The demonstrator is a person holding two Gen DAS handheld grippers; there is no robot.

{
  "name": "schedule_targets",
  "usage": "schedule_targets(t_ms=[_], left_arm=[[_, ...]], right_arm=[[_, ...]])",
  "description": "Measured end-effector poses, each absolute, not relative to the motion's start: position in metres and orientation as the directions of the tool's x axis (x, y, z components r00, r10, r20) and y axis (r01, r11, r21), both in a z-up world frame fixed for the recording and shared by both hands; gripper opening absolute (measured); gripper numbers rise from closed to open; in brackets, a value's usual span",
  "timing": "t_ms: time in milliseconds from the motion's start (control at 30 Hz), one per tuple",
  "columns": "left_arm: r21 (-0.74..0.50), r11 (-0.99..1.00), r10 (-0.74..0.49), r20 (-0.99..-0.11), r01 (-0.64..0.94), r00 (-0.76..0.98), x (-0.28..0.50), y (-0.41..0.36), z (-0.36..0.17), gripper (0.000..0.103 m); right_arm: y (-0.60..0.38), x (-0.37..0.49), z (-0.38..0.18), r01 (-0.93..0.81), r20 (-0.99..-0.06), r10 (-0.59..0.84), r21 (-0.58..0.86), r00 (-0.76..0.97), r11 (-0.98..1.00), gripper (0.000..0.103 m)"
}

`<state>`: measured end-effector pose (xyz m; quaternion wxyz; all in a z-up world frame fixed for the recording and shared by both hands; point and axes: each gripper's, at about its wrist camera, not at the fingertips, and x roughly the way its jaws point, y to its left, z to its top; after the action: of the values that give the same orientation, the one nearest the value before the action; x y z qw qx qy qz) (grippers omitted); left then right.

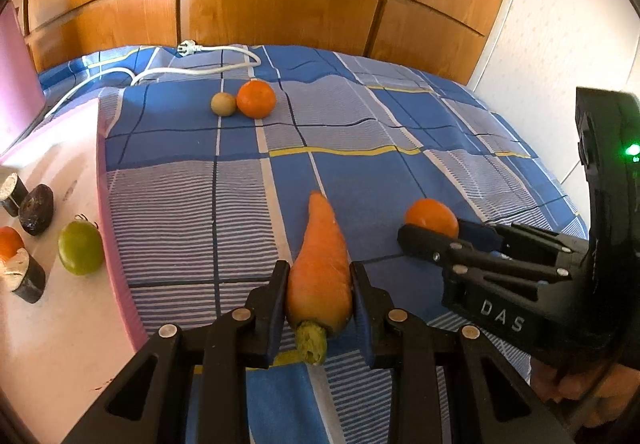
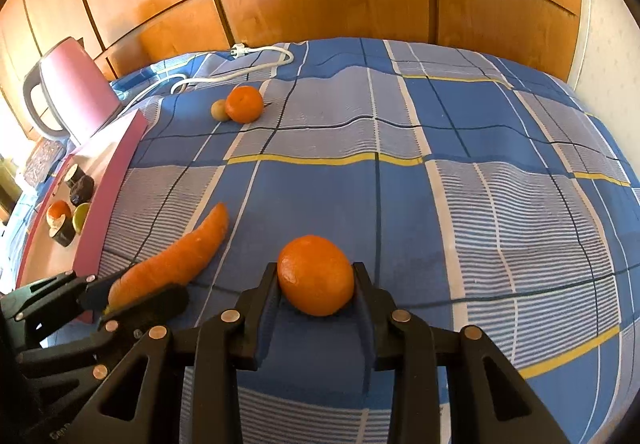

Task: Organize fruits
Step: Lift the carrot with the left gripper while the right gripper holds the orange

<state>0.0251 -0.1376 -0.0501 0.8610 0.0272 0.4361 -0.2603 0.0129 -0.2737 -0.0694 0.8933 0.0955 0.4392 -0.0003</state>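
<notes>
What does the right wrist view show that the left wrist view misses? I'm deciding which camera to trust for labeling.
Only the right wrist view shows the whole pink kettle with its handle. Only the left wrist view shows the carrot's green stem end. Both show the carrot between the left gripper fingers, the orange between the right gripper fingers, and the far orange.

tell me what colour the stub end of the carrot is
Yellowish green, on the carrot; clearest in the left wrist view.
</notes>
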Motion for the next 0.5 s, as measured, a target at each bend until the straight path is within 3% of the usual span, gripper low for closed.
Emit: schedule_targets(t_ms=[500], left_arm=[[-0.251, 0.864, -0.475, -0.689, 0.435, 0.547, 0.024, -0.117, -0.013, 0.029]], right_arm=[[-0.263, 0.011, -0.067, 0.061, -0.791, 0.107, 0.179, 0.602, 0.982, 0.035]])
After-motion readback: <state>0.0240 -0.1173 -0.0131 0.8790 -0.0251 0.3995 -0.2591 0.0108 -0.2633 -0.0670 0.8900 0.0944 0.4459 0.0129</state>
